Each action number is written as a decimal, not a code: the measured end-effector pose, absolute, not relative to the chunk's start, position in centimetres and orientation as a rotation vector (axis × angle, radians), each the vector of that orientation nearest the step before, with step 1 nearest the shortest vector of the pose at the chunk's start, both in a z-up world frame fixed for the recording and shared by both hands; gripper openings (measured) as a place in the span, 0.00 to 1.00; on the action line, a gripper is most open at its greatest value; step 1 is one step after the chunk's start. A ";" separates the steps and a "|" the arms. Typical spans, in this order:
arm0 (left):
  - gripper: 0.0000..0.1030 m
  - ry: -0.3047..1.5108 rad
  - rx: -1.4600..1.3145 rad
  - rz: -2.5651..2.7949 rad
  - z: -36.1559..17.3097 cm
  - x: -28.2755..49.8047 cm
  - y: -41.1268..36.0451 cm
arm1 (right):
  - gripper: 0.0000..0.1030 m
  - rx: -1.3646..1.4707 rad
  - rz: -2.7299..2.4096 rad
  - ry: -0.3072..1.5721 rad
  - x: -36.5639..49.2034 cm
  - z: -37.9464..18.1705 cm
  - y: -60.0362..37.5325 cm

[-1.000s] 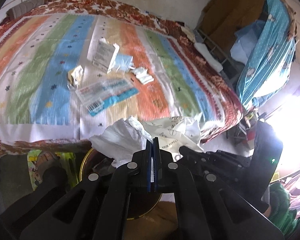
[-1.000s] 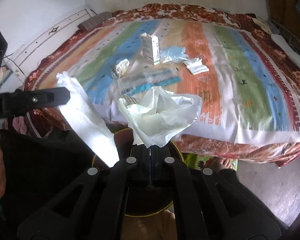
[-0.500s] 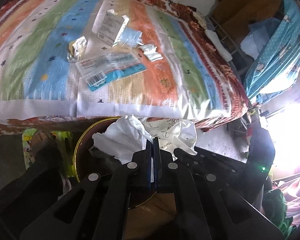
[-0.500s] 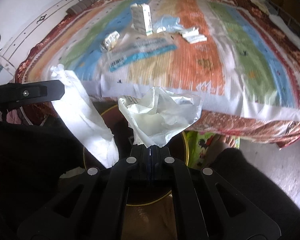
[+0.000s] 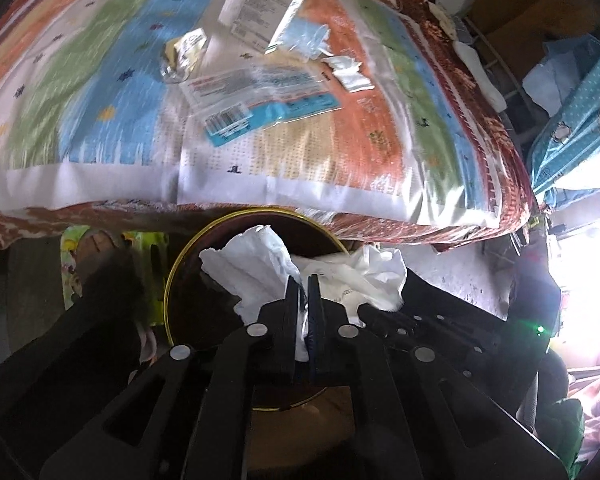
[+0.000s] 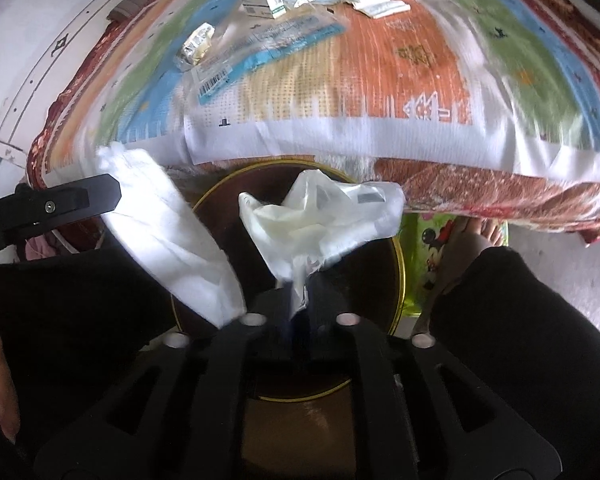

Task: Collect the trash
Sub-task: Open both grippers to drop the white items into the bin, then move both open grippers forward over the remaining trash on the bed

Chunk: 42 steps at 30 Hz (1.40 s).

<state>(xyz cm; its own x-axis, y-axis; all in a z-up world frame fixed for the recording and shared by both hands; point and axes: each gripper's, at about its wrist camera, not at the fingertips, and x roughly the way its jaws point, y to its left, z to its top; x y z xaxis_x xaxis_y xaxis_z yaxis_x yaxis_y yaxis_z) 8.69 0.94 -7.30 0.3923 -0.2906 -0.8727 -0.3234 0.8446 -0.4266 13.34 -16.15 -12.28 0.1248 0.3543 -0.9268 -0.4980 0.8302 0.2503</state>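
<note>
Over the bin (image 5: pixel 172 292), at about 6 o'clock from the litter on the bed (image 5: pixel 80 184), both loads are right at the drop point. The left hand-held gripper (image 5: pixel 303 280) has a crumpled white tissue (image 5: pixel 252 264) between its jaws, which have just been opening to a thin gap, so the paper looks barely pinched. The right hand-held gripper (image 6: pixel 300 292) has a wadded clear plastic bag (image 6: pixel 320 216) by its tail; its jaws have just been opening too, and that grip looks about gone. I'd say these two pieces are nearly dealt with, just not in the bin yet.

Plenty left though: a small box (image 5: pixel 260 8), a blue face mask (image 5: pixel 308 40), a foil wrapper (image 5: pixel 184 50), a flat plastic package with a barcode (image 5: pixel 256 100) and some white paper scraps (image 5: pixel 350 74) all sit on the bed at 12 o'clock from the bin.

View differences: the left camera catches hanging blue cloth (image 5: pixel 580 120) at 3 o'clock, which the right one misses. The right camera shows the tissue as a long hanging strip and a bare foot (image 6: pixel 488 232) beside the bin.
</note>
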 end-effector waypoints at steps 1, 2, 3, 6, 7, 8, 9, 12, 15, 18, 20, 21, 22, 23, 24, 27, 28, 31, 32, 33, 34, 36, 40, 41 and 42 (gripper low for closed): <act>0.08 1.190 -0.603 0.027 -7.4 8.7 1.0 | 0.17 -0.128 0.624 1.309 13.4 -12.4 -16.1; 0.09 1.184 -0.598 0.029 -7.2 8.6 1.0 | 0.20 -0.129 0.625 1.309 13.5 -12.4 -16.0; 0.12 1.175 -0.587 0.028 -7.1 8.6 0.9 | 0.21 -0.130 0.624 1.306 13.5 -12.4 -16.0; 0.20 1.158 -0.573 0.040 -6.7 8.5 1.0 | 0.25 -0.127 0.624 1.298 13.6 -12.3 -16.1; 0.21 1.156 -0.578 0.044 -6.7 8.5 1.1 | 0.25 -0.127 0.620 1.296 13.6 -12.3 -16.2; 0.21 1.149 -0.589 0.049 -6.6 8.5 1.3 | 0.25 -0.123 0.618 1.296 13.7 -12.3 -16.2; 0.24 1.144 -0.594 0.054 -6.5 8.5 1.5 | 0.25 -0.121 0.620 1.289 13.7 -12.1 -16.2; 0.27 1.125 -0.602 0.070 -6.2 8.5 1.9 | 0.29 -0.142 0.618 1.245 13.6 -11.2 -16.1; 0.33 1.102 -0.622 0.083 -5.8 8.6 2.6 | 0.33 -0.141 0.624 1.203 13.5 -10.2 -16.1; 0.46 1.068 -0.628 0.100 -5.1 8.6 3.3 | 0.36 -0.135 0.634 1.165 13.6 -9.1 -16.3; 0.48 1.046 -0.640 0.112 -4.6 8.7 4.1 | 0.40 -0.120 0.633 1.144 13.9 -8.3 -16.5; 0.51 1.039 -0.647 0.119 -4.4 8.7 4.5 | 0.41 -0.109 0.637 1.131 14.1 -7.9 -16.6; 0.52 1.032 -0.651 0.129 -4.2 8.8 4.9 | 0.44 -0.102 0.642 1.116 14.3 -7.4 -16.7; 0.56 1.027 -0.650 0.137 -4.0 9.0 5.2 | 0.47 -0.102 0.643 1.108 14.4 -7.1 -16.7; 0.61 1.019 -0.645 0.145 -3.8 9.1 5.4 | 0.49 -0.106 0.644 1.091 14.6 -6.6 -16.7; 0.72 0.999 -0.616 0.171 -3.0 9.7 6.0 | 0.57 -0.120 0.655 1.041 15.3 -5.1 -16.6; 0.73 0.993 -0.611 0.176 -2.8 9.9 6.2 | 0.61 -0.125 0.655 1.029 15.5 -4.8 -16.5; 0.84 0.992 -0.601 0.196 -2.4 10.6 6.9 | 0.69 -0.139 0.659 0.987 16.3 -3.3 -16.3; 0.89 0.993 -0.598 0.199 -2.3 10.7 7.1 | 0.76 -0.142 0.666 0.970 16.7 -2.6 -16.3; 0.92 0.990 -0.598 0.208 -2.3 10.9 7.4 | 0.79 -0.141 0.668 0.960 17.0 -2.2 -16.3; 0.94 0.986 -0.595 0.221 -2.2 11.1 7.7 | 0.84 -0.139 0.671 0.948 17.4 -1.8 -16.3; 0.94 0.990 -0.574 0.248 -2.1 11.7 8.2 | 0.90 -0.136 0.673 0.935 18.1 -1.1 -16.4; 0.94 1.006 -0.550 0.281 -2.2 12.9 9.0 | 0.91 -0.137 0.665 0.912 19.6 -0.3 -16.5; 0.94 1.009 -0.546 0.280 -2.2 13.1 9.1 | 0.91 -0.128 0.668 0.910 20.2 -0.1 -16.5; 0.94 1.011 -0.537 0.280 -2.3 13.5 9.3 | 0.91 -0.123 0.670 0.908 20.5 0.1 -16.4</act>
<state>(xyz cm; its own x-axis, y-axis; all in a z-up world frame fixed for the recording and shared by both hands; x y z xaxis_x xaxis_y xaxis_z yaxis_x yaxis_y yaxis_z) 13.52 9.26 -2.27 0.5103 -0.0217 -0.8597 -0.4610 0.8370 -0.2947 20.47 -16.42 0.05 0.4291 0.4846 -0.7622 -0.5851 0.7921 0.1742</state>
